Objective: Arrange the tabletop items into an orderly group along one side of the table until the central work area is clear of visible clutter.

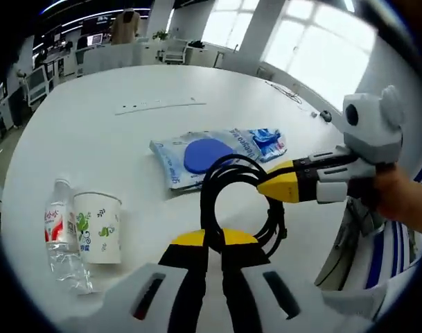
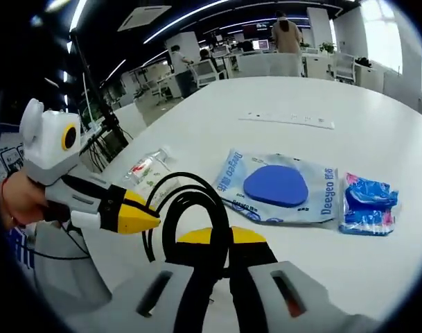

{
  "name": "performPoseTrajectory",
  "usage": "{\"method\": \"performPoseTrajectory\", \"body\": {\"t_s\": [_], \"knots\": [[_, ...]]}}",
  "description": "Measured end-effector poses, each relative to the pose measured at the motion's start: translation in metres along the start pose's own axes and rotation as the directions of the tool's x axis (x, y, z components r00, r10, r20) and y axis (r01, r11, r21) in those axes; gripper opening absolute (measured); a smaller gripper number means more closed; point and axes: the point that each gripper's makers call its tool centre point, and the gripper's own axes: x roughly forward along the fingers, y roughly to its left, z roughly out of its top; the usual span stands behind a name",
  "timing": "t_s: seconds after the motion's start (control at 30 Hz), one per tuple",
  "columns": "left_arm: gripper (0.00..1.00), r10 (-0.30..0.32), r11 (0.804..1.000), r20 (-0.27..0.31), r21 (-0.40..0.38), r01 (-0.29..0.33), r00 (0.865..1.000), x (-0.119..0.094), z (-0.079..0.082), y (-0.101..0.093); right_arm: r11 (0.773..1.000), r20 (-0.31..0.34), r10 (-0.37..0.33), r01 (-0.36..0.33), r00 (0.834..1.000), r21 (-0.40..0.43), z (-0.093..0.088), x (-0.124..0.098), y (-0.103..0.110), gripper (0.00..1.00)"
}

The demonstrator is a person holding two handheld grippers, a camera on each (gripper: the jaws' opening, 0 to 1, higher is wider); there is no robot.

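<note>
Office room with big windows, white round table (image 1: 127,83), both grippers' jaws clamping black cable (image 1: 228,182)

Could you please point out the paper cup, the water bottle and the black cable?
Cup (image 1: 98,229), left gripper view, its side.
Bottle (image 1: 59,232), left gripper view, its label.
Cable (image 2: 190,191), right gripper view, loop's top.

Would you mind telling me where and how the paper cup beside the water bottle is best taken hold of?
Grip the paper cup across its mid-wall, above the base. It stands upright and widens toward the open rim, so the wall gives two opposed faces. Come from the side away from the water bottle, which sits against its other side, probably with the left hand-held gripper, which faces it.
</note>
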Motion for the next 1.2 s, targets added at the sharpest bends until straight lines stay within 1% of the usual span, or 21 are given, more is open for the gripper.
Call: {"method": "performPoseTrajectory", "body": {"t_s": [0.3,0.4,0.6,0.9,1.13,1.2], "knots": [[0.03,-0.060,0.996,-0.015,0.062,0.061,0.998,0.021,0.020,-0.034,0.997,0.029,-0.063,0.061,0.998,0.044,-0.001,-0.028,-0.036,0.04],[0.03,-0.081,0.993,-0.029,0.089,0.083,0.996,0.030,0.026,-0.046,0.995,0.035,-0.083,0.081,0.996,0.063,-0.002,-0.036,-0.049,0.04],[0.03,-0.108,0.986,-0.053,0.123,0.114,0.993,0.045,0.034,-0.062,0.990,0.041,-0.114,0.110,0.993,0.090,-0.005,-0.047,-0.069,0.04],[0.03,-0.145,0.977,-0.109,0.141,0.160,0.983,0.073,0.033,-0.082,0.982,0.029,-0.144,0.139,0.989,0.125,-0.019,-0.055,-0.098,0.04],[0.03,-0.166,0.971,-0.154,0.146,0.188,0.974,0.094,0.030,-0.092,0.976,0.010,-0.159,0.156,0.987,0.155,-0.031,-0.055,-0.115,0.04],[0.03,-0.174,0.969,-0.165,0.146,0.199,0.971,0.100,0.029,-0.095,0.972,0.002,-0.169,0.166,0.986,0.165,-0.037,-0.053,-0.123,0.04]]}}
